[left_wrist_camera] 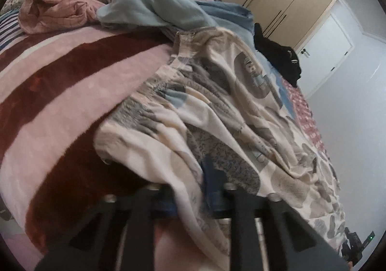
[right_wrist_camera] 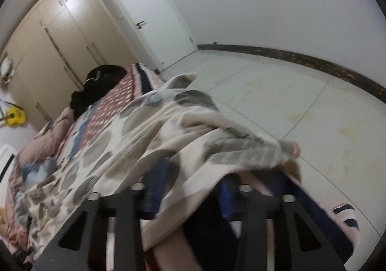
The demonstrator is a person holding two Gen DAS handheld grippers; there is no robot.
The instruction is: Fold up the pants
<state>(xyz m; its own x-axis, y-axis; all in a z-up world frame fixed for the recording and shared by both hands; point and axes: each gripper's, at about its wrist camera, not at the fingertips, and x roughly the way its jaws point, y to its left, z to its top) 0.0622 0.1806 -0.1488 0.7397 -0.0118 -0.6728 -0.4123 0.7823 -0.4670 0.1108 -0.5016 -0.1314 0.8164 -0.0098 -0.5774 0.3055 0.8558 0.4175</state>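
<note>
Cream fleece pants with grey patches lie on striped pink blanket, long axis between our hands — left gripper and right gripper each clenched on cloth edge.

No text, label, brand, number or sign can be read in either view. The patterned pants carry faint printed marks that could be lettering, just ahead of the left claw, but blur leaves them illegible.
</note>
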